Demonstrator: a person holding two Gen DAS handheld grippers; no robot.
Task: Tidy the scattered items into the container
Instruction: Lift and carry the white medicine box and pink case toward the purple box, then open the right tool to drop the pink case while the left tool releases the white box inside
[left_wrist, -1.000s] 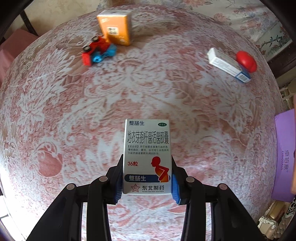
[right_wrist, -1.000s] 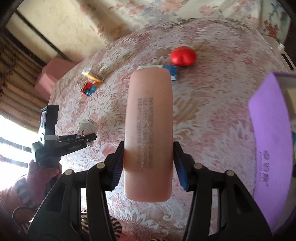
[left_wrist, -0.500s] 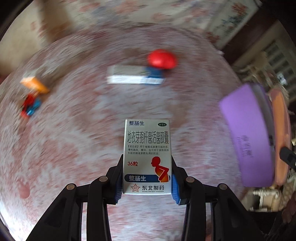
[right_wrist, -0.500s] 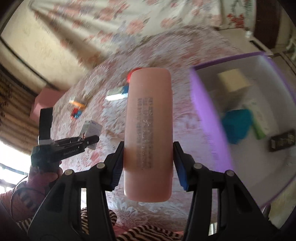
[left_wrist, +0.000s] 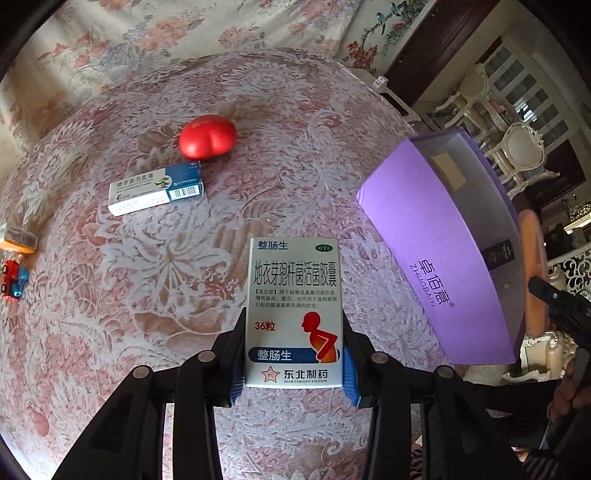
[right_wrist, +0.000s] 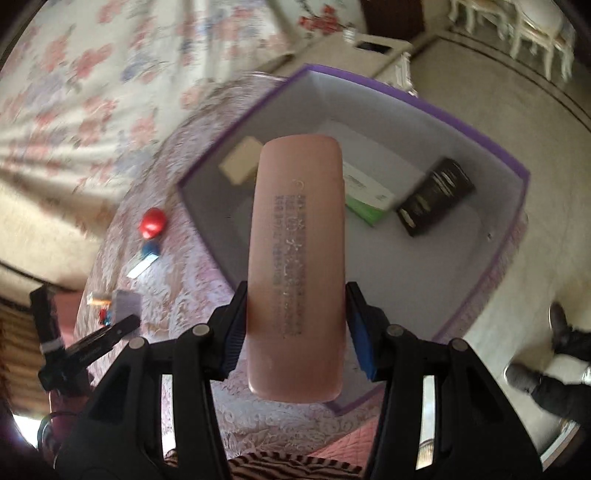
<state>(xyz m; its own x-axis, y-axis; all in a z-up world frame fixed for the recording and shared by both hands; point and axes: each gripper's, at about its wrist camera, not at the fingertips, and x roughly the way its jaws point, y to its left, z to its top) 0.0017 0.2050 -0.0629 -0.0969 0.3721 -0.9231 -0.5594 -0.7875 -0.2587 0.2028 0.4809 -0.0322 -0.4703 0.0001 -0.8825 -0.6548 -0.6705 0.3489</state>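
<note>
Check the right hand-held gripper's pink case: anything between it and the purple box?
Nothing visible blocks it. The pink case hangs over the open purple box; a green-white carton and a black box lie on its floor, with bare floor beside them.

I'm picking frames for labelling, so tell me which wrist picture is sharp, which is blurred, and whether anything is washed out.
Left wrist view: sharp, print on the silver medicine box readable, fisheye bulging the patterned tablecloth. Right wrist view: motion-smeared across the floral backdrop and the purple box, only the pink case fairly crisp; bright washed-out patch at the lower left edge.
</note>
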